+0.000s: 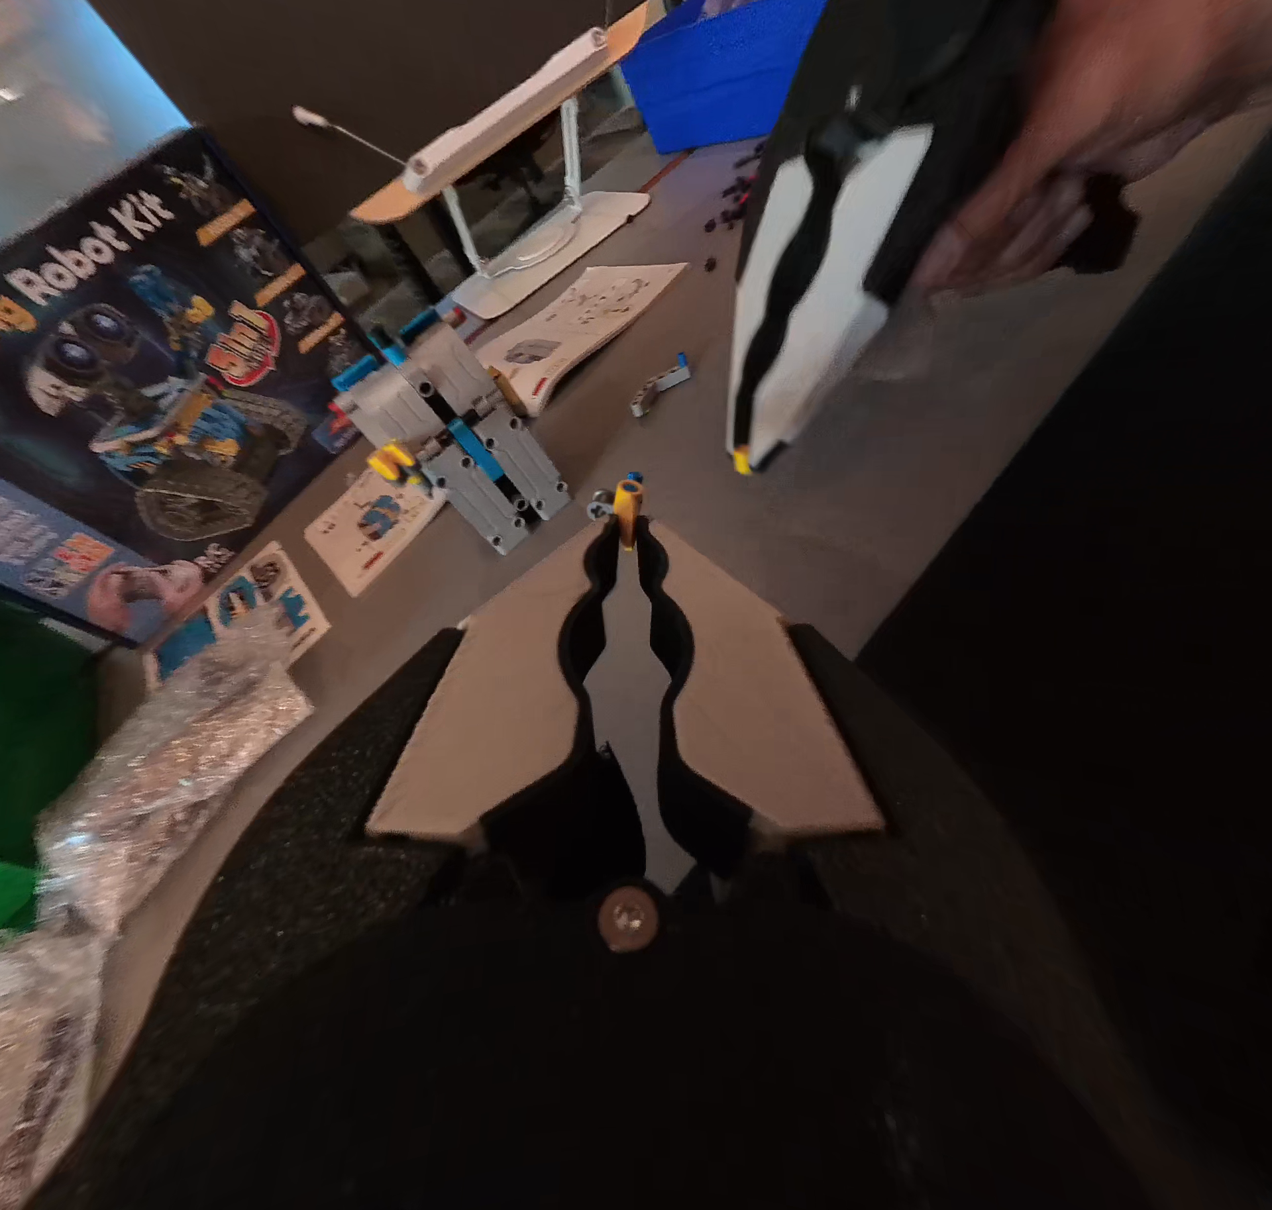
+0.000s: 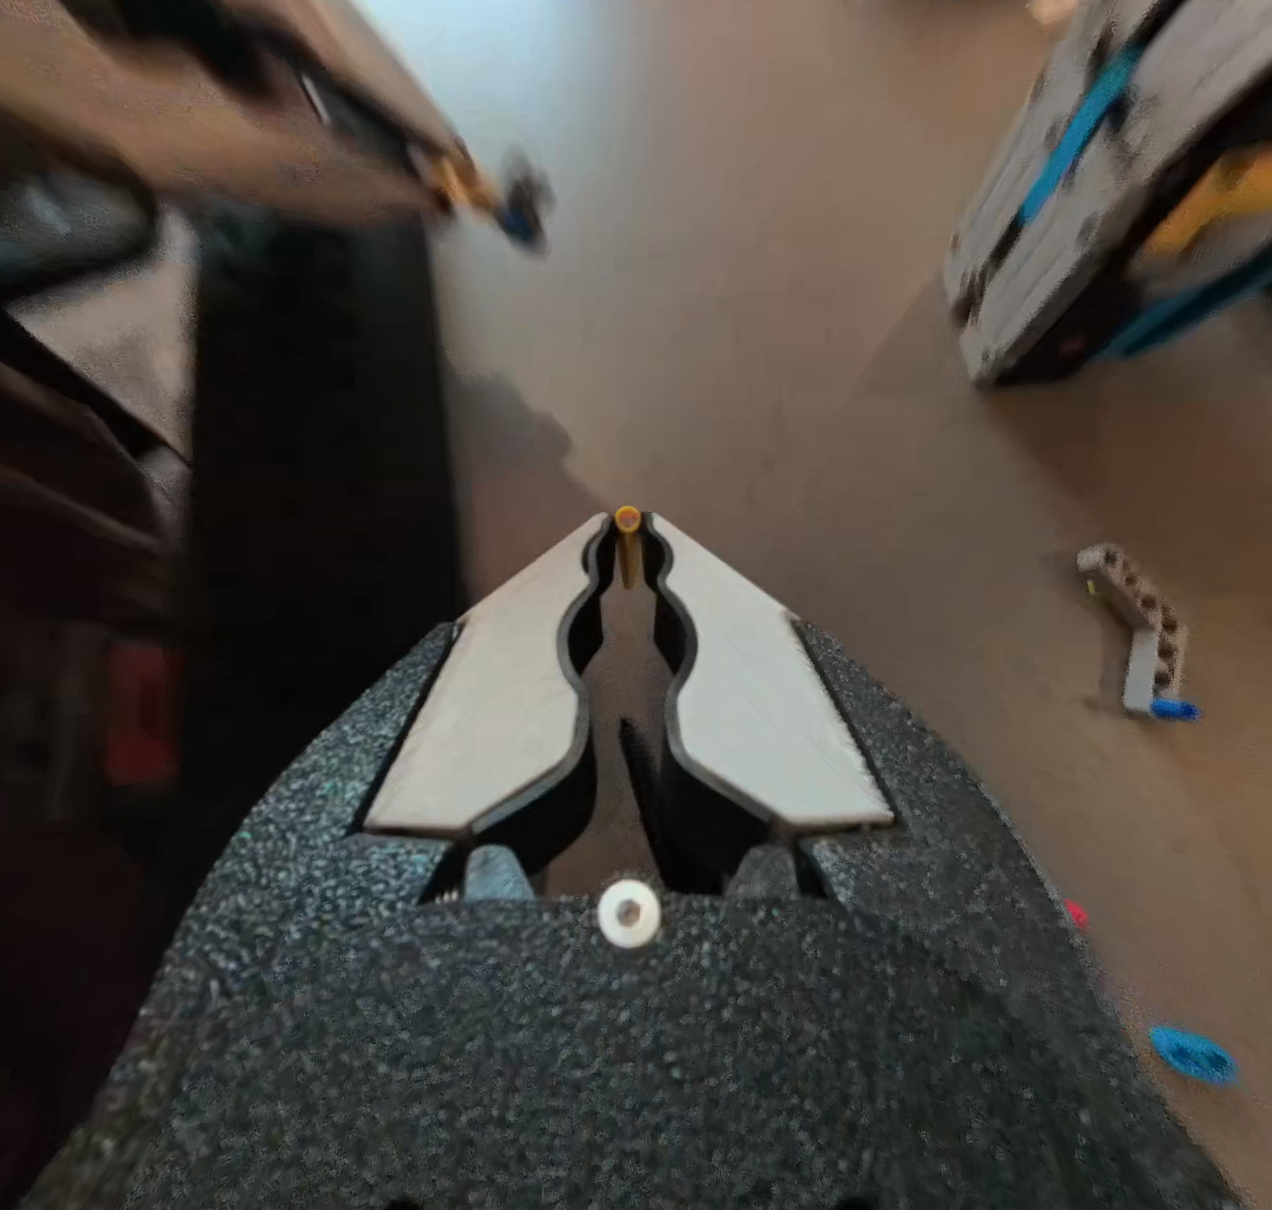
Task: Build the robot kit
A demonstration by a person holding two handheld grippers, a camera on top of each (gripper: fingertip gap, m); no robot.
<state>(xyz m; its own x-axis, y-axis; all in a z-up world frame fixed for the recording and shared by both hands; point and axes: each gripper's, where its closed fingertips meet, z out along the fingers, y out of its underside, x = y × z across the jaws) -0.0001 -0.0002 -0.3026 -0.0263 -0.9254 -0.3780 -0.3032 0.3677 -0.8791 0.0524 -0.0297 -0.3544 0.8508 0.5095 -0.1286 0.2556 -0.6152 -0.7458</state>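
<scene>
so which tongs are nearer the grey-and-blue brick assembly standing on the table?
Left. The left tongs, shut on a small yellow piece, sit just beside the grey-and-blue brick assembly. The right tongs, pinching a yellow pin, hang farther off to its other side.

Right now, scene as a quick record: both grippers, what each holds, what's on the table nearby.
left gripper: jaws shut on a small yellow connector piece with grey and blue bits attached
right gripper: jaws shut on a yellow pin
surface: grey table
nearest build: grey and blue brick assembly, standing left of the left gripper
loose part: grey angled beam with a blue pin, lying flat
background: robot kit box, open instruction booklet, white desk lamp, blue bin
image quality: right wrist view is motion-blurred
</scene>
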